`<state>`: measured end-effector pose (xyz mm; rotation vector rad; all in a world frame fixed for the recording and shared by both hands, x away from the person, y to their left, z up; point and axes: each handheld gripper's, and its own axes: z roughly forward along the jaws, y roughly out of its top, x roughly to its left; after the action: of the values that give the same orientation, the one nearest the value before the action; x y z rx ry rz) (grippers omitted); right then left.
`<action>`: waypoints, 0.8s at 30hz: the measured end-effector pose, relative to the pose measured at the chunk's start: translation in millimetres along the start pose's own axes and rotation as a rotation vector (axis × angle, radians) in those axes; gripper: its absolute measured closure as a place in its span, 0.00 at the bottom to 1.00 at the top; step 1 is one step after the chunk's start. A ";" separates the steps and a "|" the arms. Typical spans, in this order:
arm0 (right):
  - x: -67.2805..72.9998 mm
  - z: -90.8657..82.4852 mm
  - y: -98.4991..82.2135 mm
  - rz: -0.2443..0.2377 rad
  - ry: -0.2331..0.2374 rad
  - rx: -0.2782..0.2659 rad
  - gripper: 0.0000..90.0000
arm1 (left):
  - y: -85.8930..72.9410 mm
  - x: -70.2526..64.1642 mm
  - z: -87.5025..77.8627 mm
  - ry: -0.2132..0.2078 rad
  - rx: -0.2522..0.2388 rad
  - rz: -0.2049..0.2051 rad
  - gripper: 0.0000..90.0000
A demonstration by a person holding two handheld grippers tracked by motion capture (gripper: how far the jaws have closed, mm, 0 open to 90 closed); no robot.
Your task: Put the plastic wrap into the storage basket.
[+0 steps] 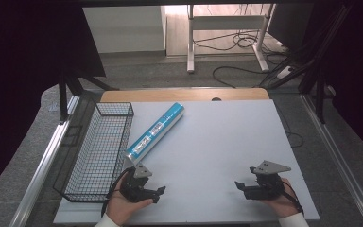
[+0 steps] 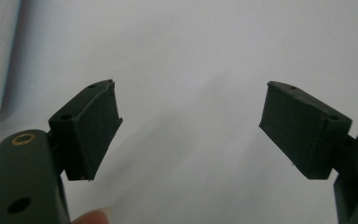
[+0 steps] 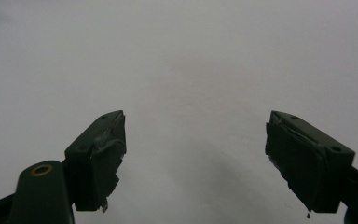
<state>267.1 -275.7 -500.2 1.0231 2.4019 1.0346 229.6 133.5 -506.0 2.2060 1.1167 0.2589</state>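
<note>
With both jaws standing wide and empty, the left tool (image 1: 157, 193) should straddle the blue tube (image 1: 155, 131) squarely, near the wire basket (image 1: 99, 151), while the right tool (image 1: 240, 185) waits equally wide over the worktop (image 1: 217, 142).

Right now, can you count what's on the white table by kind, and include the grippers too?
Blue and white tube: 1
Black wire basket: 1
Hand-held gripper: 2, the left one and the right one, both open and empty
Total: 4
</note>
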 end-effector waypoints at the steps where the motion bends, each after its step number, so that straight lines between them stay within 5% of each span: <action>1: 0.6 -0.3 0.6 -0.004 -0.001 -0.004 0.24 | -0.3 -0.1 -0.2 0.001 -0.007 -0.005 0.21; 13: 0.8 -4.6 2.6 0.013 -0.002 -0.009 0.27 | 4.6 -0.3 -3.4 -0.004 -0.021 -0.010 0.21; 24: -0.1 -5.6 2.7 0.010 -0.005 -0.018 0.27 | 28.7 -4.3 -6.0 0.019 -0.031 0.012 0.22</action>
<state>265.5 -277.3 -494.5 1.0312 2.3815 1.0547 243.0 120.5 -483.0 2.1875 1.1035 0.3013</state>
